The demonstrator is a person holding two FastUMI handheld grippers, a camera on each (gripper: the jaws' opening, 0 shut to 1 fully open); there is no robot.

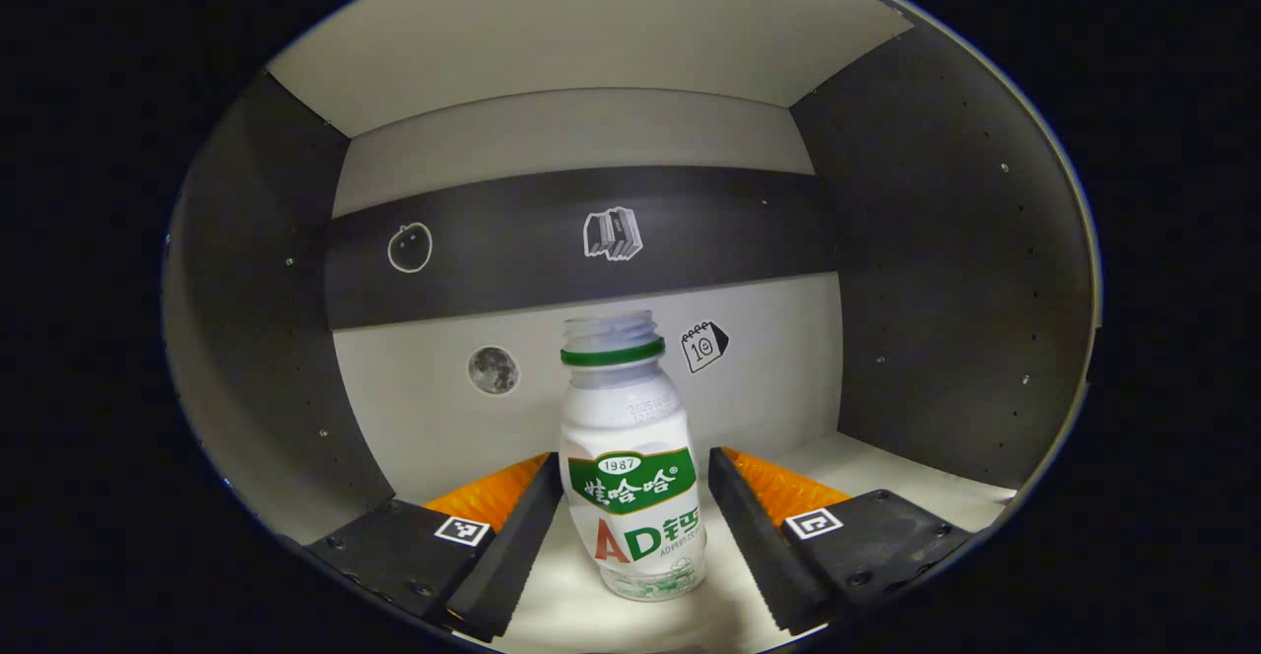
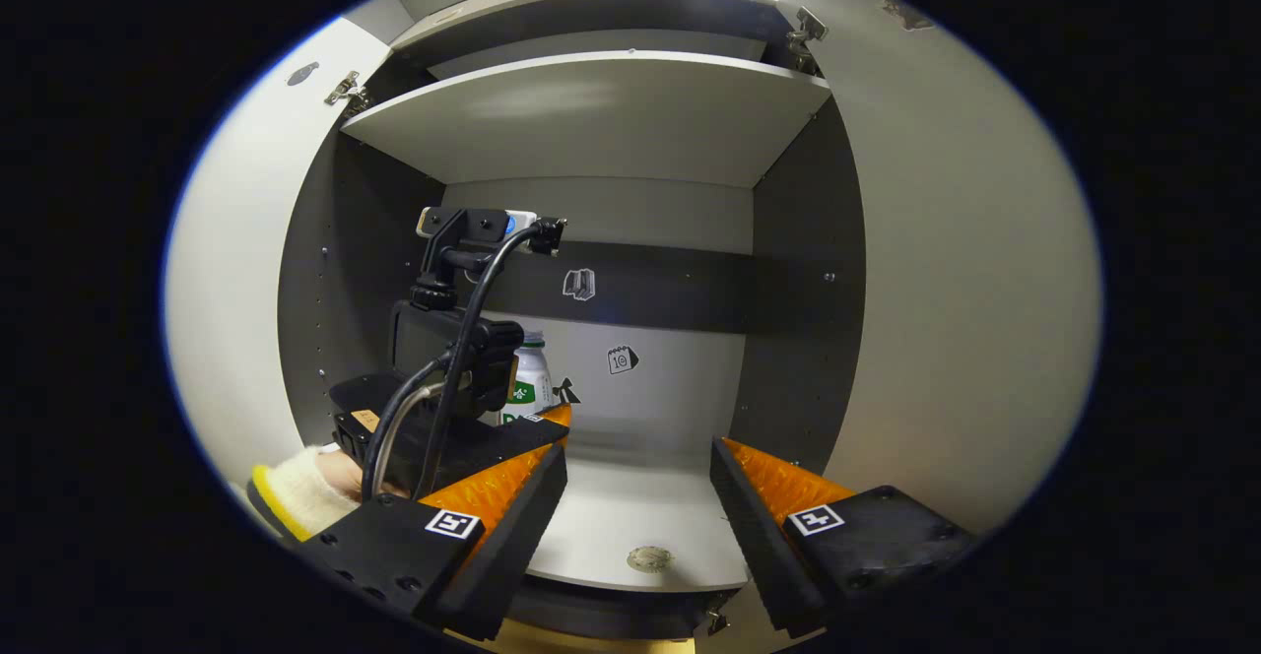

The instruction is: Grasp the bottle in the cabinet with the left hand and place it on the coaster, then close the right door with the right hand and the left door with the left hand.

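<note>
A small white bottle [image 1: 630, 457] with a green label and a green neck ring, no cap, stands upright on the cabinet floor [image 1: 887, 477]. My left gripper [image 1: 630, 459] is open, one finger on each side of the bottle's lower body, close to it but not pressing. In the right gripper view the bottle [image 2: 532, 373] is partly hidden behind the left gripper [image 2: 540, 408] and its camera mount, deep in the cabinet's left half. My right gripper [image 2: 638, 462] is open and holds nothing, in front of the cabinet's lower compartment.
Both cabinet doors stand open: the left door [image 2: 227, 290] and the right door [image 2: 946, 339]. A shelf [image 2: 591, 112] runs above the bottle's compartment. A small round disc [image 2: 650, 558] sits at the floor's front edge. A hand [image 2: 305, 491] holds the left gripper.
</note>
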